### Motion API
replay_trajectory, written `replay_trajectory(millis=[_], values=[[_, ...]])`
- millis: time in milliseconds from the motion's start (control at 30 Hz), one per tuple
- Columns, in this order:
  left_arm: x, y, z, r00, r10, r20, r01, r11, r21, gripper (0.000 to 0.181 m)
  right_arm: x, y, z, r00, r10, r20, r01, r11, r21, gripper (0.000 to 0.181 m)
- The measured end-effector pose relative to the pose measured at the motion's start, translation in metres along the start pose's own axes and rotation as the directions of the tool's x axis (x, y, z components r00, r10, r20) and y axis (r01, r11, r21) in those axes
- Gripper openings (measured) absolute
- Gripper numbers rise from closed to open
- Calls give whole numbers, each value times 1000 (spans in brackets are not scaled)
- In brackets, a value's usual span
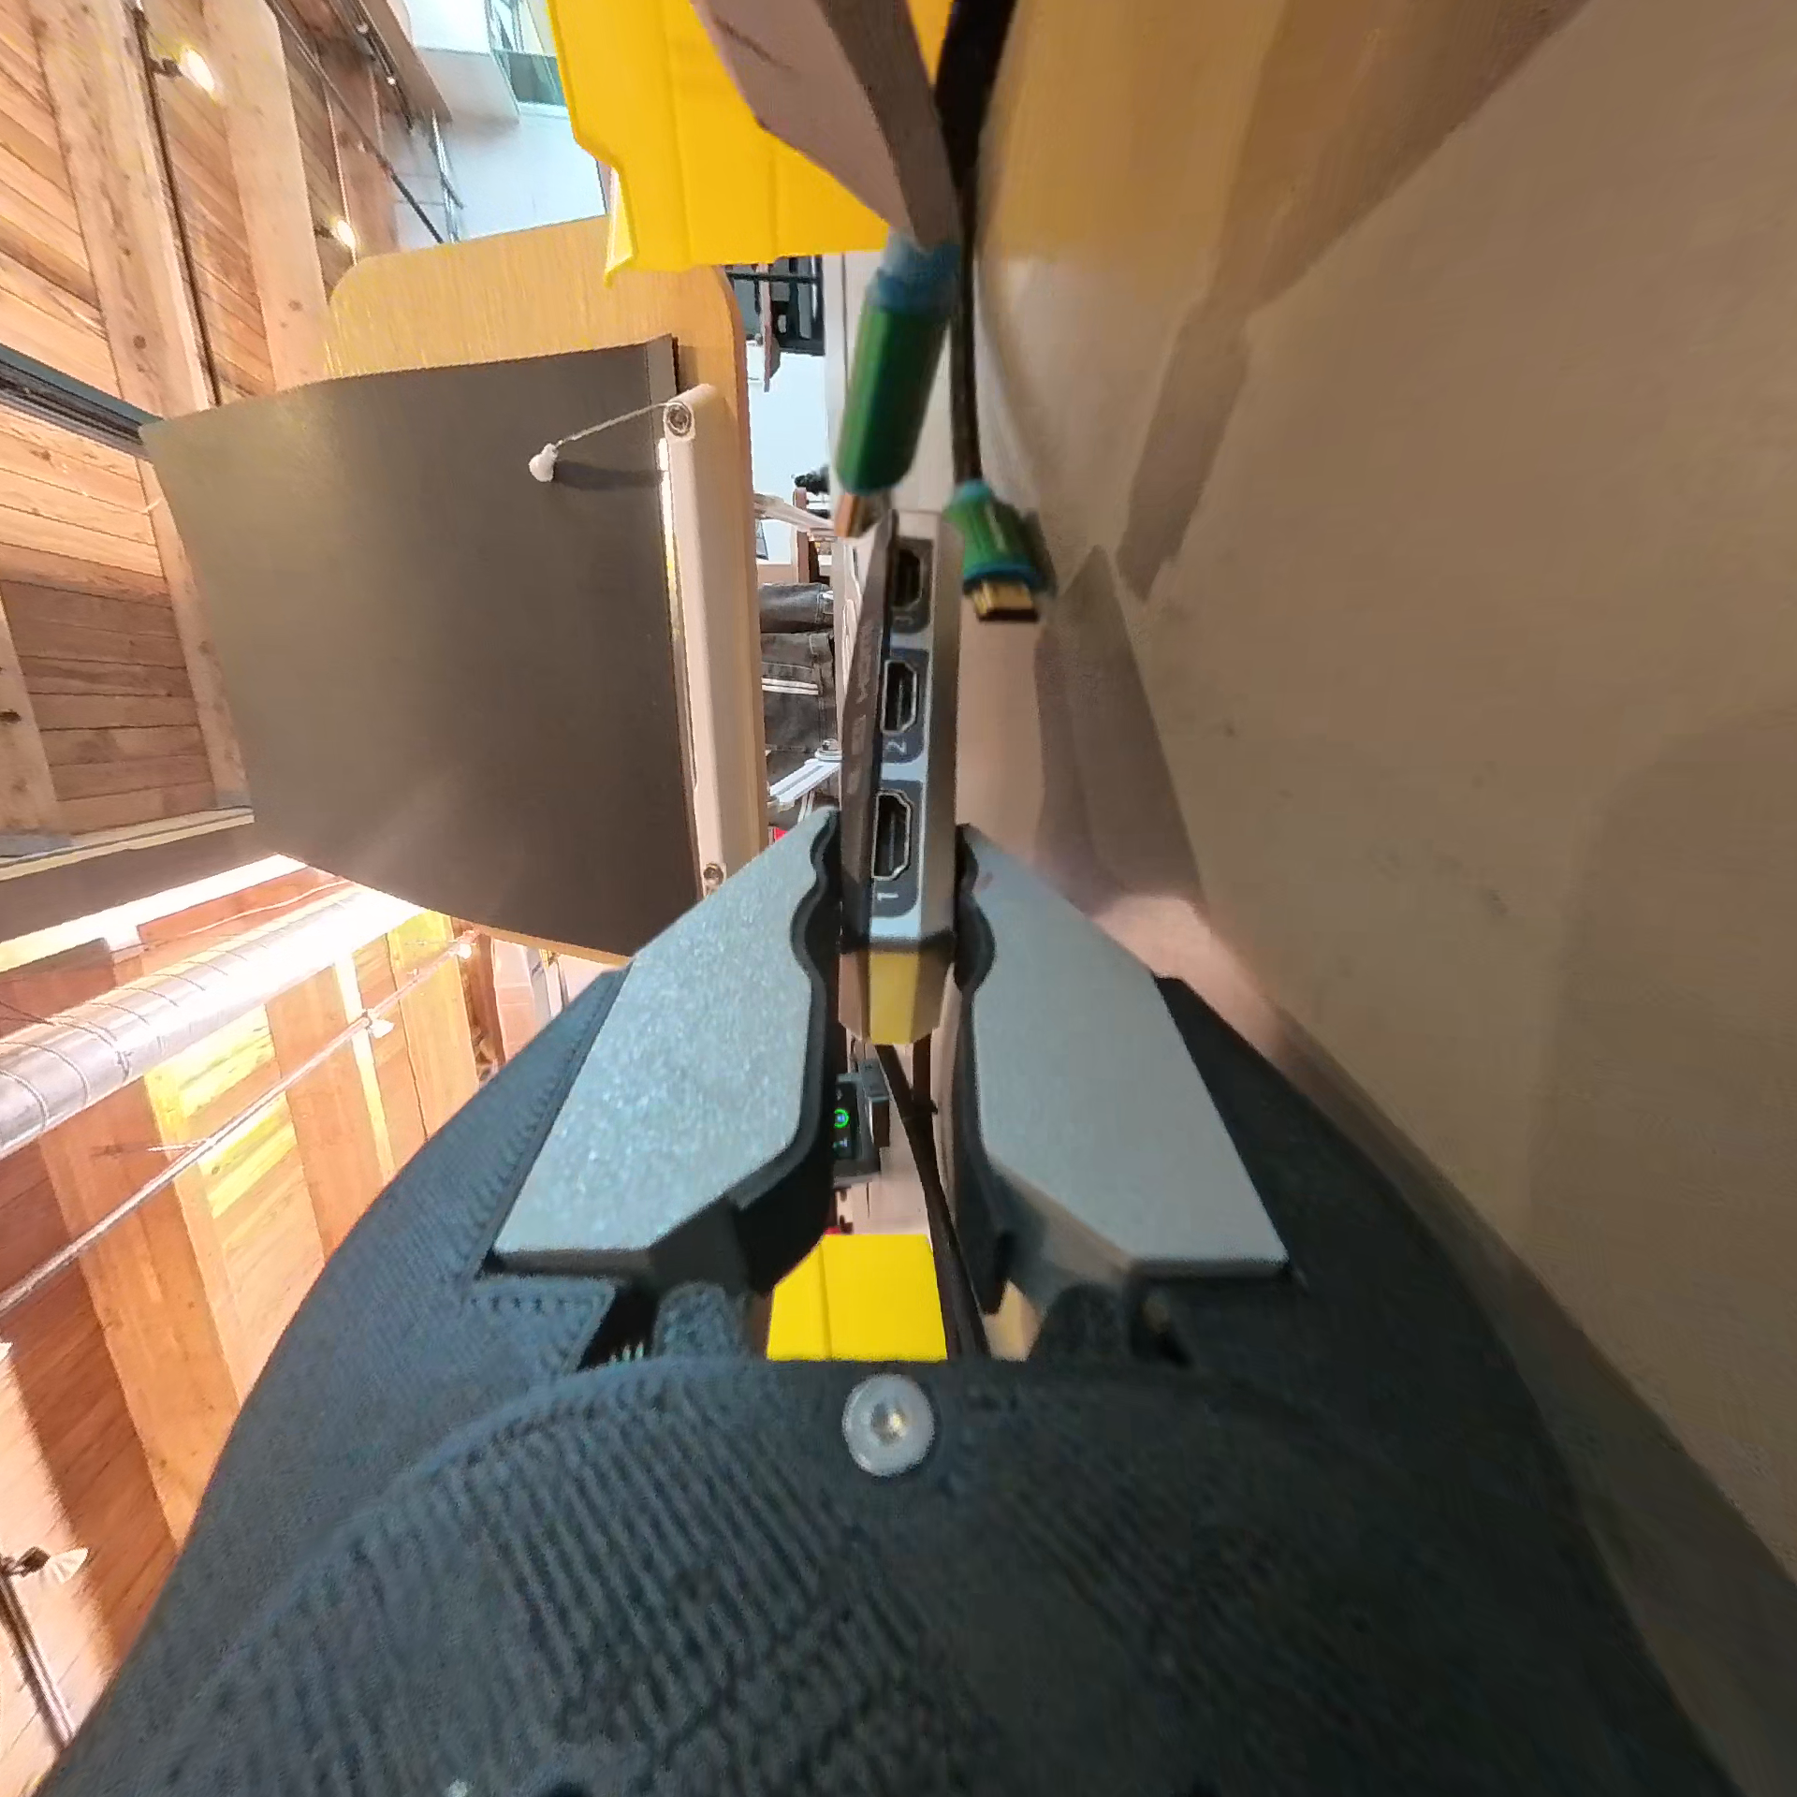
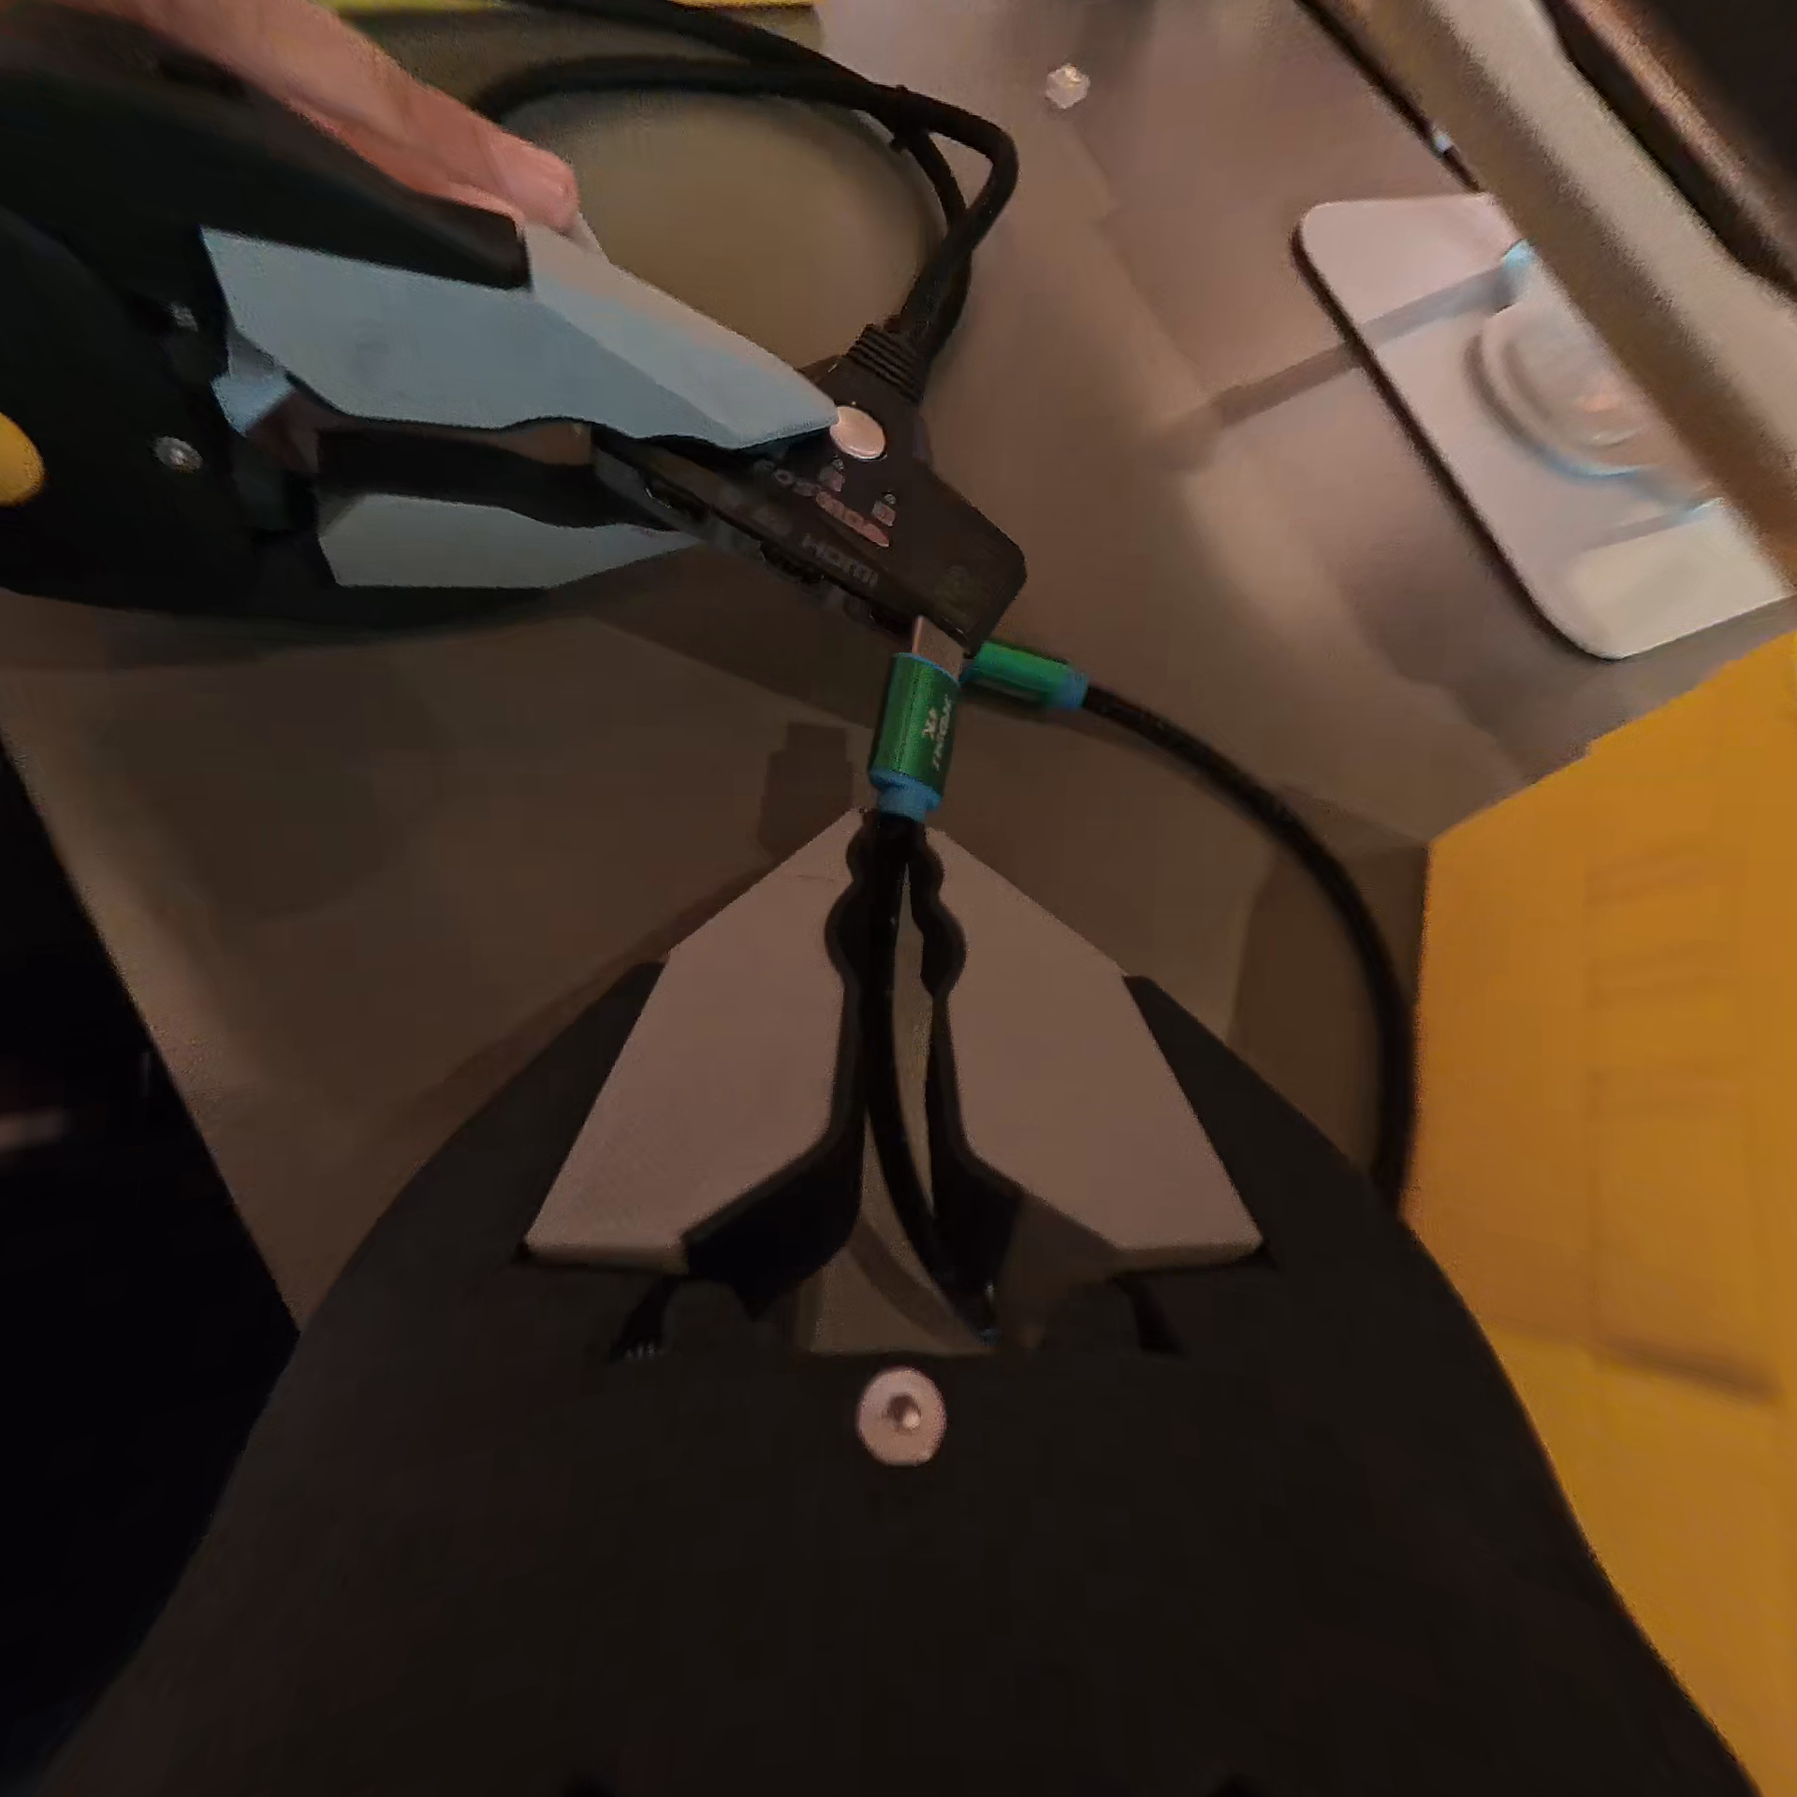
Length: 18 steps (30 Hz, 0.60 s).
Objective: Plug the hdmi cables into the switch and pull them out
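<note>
My left gripper (image 1: 899,875) is shut on the near end of the black HDMI switch (image 1: 904,720), holding it above the table with its three ports facing me. In the right wrist view my right gripper (image 2: 890,846) is shut on a black cable just behind its green HDMI plug (image 2: 914,729). The plug's metal tip meets the switch (image 2: 875,535) at its far port; I cannot tell whether it is in. The left gripper (image 2: 768,467) shows there too. A second green plug (image 2: 1026,681) lies loose on the table, also seen in the left wrist view (image 1: 997,564).
The switch's own black cable (image 2: 953,194) loops behind it on the grey table (image 2: 486,778). A yellow bin (image 2: 1604,1070) stands at the right. A white stand base (image 2: 1556,418) sits at the far right. A dark flat panel (image 1: 438,622) stands nearby. A person's hand (image 2: 438,126) holds the left gripper. The tips of one gripper are about 9 cm away from the tips of the other.
</note>
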<state>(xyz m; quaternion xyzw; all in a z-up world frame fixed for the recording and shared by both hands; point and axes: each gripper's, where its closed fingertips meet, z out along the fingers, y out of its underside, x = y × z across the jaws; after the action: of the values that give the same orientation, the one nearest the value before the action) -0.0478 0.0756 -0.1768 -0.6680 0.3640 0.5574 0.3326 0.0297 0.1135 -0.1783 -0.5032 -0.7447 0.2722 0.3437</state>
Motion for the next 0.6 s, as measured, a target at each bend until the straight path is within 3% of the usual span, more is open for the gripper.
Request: replay_trajectory(millis=[100,600], values=[[-1,1,0,1000,1,5,-1,1000,-10,18,-1,-3,1,996,-37,-83,34,999,-36,4],[-1,7,3,999,40,18,-38,997,-60,18,-5,2,17,939,-298,-170,258,941,-220,1]])
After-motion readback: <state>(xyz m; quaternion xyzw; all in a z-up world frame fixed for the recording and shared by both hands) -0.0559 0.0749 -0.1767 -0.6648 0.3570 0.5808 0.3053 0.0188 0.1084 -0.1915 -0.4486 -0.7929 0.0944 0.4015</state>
